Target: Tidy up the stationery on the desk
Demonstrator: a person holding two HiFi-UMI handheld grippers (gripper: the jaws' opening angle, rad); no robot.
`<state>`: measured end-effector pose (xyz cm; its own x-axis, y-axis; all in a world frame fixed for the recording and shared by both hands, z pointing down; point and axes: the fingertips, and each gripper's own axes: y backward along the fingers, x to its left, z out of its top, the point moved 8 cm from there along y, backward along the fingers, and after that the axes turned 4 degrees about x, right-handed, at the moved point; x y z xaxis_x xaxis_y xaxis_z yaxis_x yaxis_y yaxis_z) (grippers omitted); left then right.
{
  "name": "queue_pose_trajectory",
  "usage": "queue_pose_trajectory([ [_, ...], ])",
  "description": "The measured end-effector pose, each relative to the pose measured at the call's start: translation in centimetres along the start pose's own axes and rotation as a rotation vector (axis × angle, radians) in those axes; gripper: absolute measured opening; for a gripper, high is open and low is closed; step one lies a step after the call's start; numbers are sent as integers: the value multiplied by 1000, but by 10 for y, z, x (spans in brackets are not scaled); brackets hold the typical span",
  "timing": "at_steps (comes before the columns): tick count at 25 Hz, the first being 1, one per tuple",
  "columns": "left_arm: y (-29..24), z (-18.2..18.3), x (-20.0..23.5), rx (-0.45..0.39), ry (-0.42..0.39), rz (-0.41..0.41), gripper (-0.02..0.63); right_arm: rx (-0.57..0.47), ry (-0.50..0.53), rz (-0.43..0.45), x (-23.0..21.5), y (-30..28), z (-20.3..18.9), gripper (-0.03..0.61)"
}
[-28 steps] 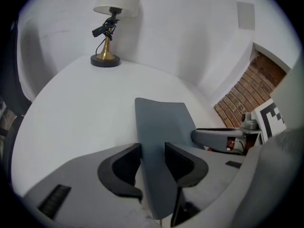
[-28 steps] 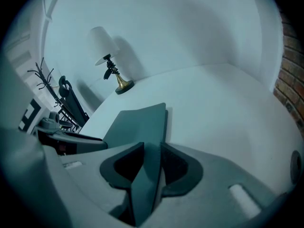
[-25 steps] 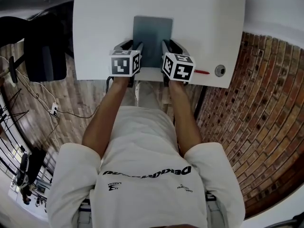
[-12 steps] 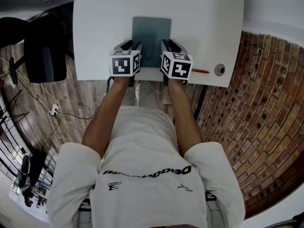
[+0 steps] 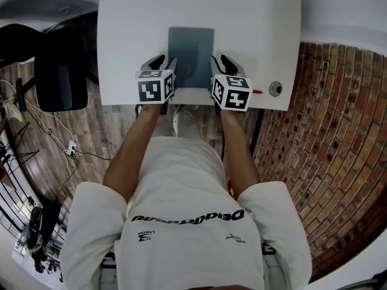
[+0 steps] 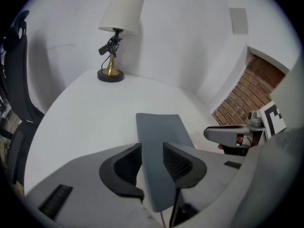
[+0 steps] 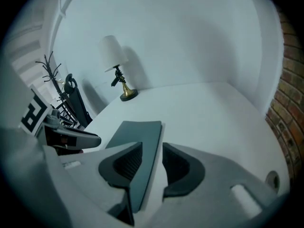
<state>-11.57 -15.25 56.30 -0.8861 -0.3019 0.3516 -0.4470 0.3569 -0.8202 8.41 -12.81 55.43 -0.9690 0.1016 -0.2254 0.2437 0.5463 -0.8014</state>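
Our left gripper (image 6: 152, 148), wide but just narrowing, and right gripper (image 7: 152, 146), wide and just opening further, hold nothing. The grey pad (image 5: 191, 53) lies flat between them, lengthwise away from us, equally near both.

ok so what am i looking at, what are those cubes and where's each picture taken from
A person holds a hand-held grabber in each hand; the patterned cubes are part of them. The top-down picture comes from a camera on the person's head. The other two come from cameras riding on the left gripper and the right gripper, each looking along its own fingers. On the white desk lie a grey notebook, a red pen and a small round object; a lamp stands at the far side. Nothing is held: both grippers are open, the left's fingers having just closed slightly and the right's opened, and the notebook lies flat, seen through each gap.
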Motion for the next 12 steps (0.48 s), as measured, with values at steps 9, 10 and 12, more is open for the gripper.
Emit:
queue_pose_trajectory([
  [9,68,1,-27,-138,-58,-40,21,65,294,75,-28,67,-19,132],
  [10,75,0,-30,-153,-72,-42,12,85,366,76,-31,72,-24,132],
  [12,85,0,-37,-184,-98,-49,-2,129,548,61,-36,79,-32,135],
])
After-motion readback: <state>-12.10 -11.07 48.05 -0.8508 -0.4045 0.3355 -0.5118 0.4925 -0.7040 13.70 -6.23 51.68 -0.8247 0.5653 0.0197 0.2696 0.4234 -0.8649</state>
